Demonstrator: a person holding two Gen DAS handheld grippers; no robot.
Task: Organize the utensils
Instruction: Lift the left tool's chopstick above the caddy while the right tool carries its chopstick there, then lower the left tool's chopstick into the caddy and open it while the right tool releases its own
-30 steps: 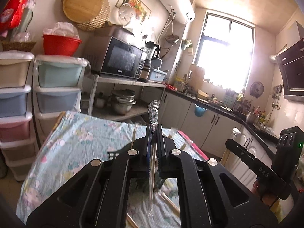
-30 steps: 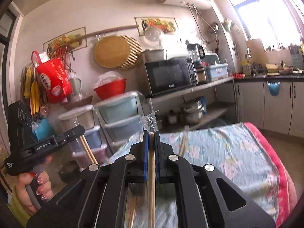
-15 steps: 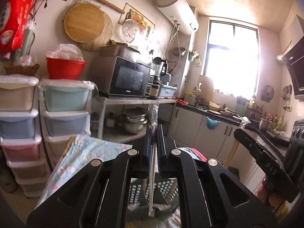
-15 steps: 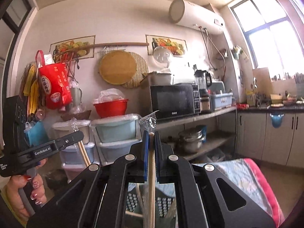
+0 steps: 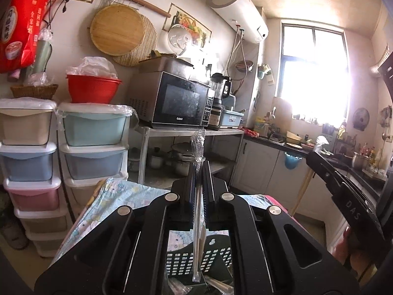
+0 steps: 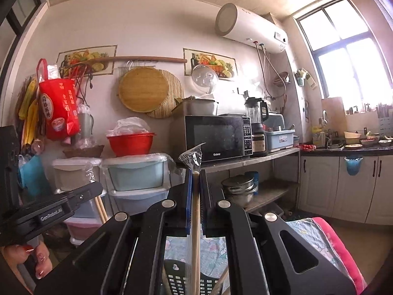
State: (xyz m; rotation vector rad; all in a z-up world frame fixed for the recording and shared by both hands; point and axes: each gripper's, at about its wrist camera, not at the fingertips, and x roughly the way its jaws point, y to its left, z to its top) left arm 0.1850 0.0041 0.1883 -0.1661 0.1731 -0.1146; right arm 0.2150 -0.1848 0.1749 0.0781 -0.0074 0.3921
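Right now my left tool is clamped on a clear-wrapped utensil that stands upright between its fingers, wrapper tip poking out above them and the lower end hanging over the dark slotted basket on the desk. My right tool is likewise pinched tight on wrapped wooden chopsticks, held vertical, with crinkled plastic sticking up past the fingertips and the sticks running down toward the same basket.

Compared with a second ago, both tools have tipped upward: the patterned cloth that filled the lower view has mostly dropped away, the basket has come into sight beneath each tool, and the microwave sits larger and nearer the centre.

What kind of utensil the left wrapper holds I cannot make out; its lower end is blurred, and the basket's contents are largely hidden behind the tool bodies.
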